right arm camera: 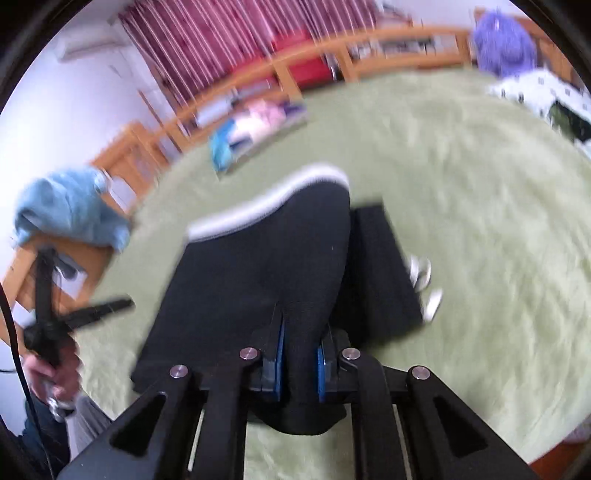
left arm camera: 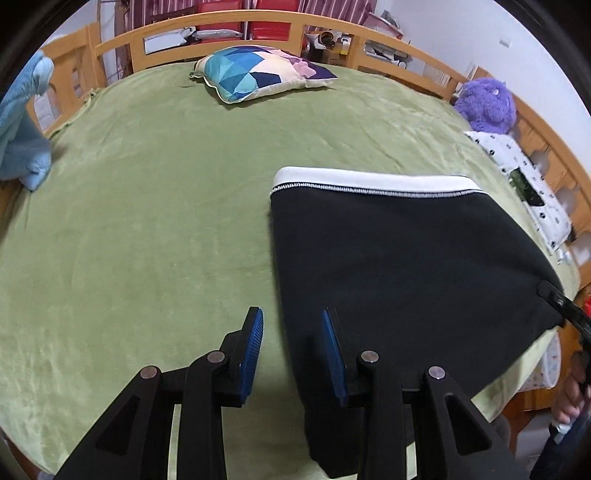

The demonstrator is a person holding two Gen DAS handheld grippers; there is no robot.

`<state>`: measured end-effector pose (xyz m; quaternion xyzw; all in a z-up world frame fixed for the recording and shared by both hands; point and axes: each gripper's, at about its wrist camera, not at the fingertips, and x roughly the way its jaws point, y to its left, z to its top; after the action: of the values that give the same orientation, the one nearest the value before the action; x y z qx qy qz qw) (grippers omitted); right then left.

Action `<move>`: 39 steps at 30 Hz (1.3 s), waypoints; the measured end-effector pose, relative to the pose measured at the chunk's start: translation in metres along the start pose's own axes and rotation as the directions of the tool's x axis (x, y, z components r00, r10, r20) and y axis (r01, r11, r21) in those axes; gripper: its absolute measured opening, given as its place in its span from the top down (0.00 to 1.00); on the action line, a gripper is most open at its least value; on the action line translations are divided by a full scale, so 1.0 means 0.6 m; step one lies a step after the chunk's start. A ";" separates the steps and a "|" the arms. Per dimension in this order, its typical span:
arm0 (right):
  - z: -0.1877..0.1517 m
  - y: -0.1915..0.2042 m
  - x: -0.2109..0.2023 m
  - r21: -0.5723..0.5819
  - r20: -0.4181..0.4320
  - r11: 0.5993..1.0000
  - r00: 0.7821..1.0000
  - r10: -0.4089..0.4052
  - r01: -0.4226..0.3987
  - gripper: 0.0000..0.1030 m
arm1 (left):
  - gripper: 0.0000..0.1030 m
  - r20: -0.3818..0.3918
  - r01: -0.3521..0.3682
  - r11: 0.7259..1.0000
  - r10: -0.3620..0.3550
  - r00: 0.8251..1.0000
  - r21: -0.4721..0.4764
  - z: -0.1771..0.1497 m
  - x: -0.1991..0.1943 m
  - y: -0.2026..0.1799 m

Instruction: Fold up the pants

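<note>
Light: soft, even indoor brightness; no glare.
Shadows: faint, under the left gripper (left arm camera: 291, 354) at 6 o'clock.
Focus: left wrist view sharp; right wrist view smeared by motion blur.
Edges: fisheye bending, black vignette at corners.

Left wrist view: low over the green blanket (left arm camera: 147, 221), facing the headboard (left arm camera: 229, 22). Right wrist view: closer, tilted, blurred. Shared: black pants (left arm camera: 388, 258), patterned pillow (left arm camera: 258, 72).

Matt black knit pants (left arm camera: 399, 258) with white elastic waistband (left arm camera: 369, 181); plush green blanket (left arm camera: 147, 229); varnished wooden bed frame (left arm camera: 258, 20).
</note>
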<state>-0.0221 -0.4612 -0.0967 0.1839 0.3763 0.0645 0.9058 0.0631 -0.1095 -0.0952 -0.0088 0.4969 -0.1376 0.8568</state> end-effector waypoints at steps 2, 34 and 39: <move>0.004 -0.024 0.017 0.022 -0.029 0.998 0.998 -0.054 0.055 0.88 | 0.69 0.001 0.031 0.999 -0.031 1.000 0.015 0.001 0.002 -0.003; 0.054 -0.144 0.149 0.040 -0.167 0.994 0.981 -0.097 0.105 0.36 | 0.44 -0.096 0.196 0.980 -0.197 0.976 -0.011 0.031 0.159 -0.014; 0.056 -0.180 0.188 0.139 -0.218 0.990 0.976 0.010 0.021 0.33 | 0.37 -0.128 0.240 0.970 -0.242 0.962 -0.032 0.038 0.193 -0.016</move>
<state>0.0792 -0.5415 -0.1905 0.2380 0.4775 0.0553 0.8440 0.1348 -0.1499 -0.1807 -0.0670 0.5482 -0.2373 0.7992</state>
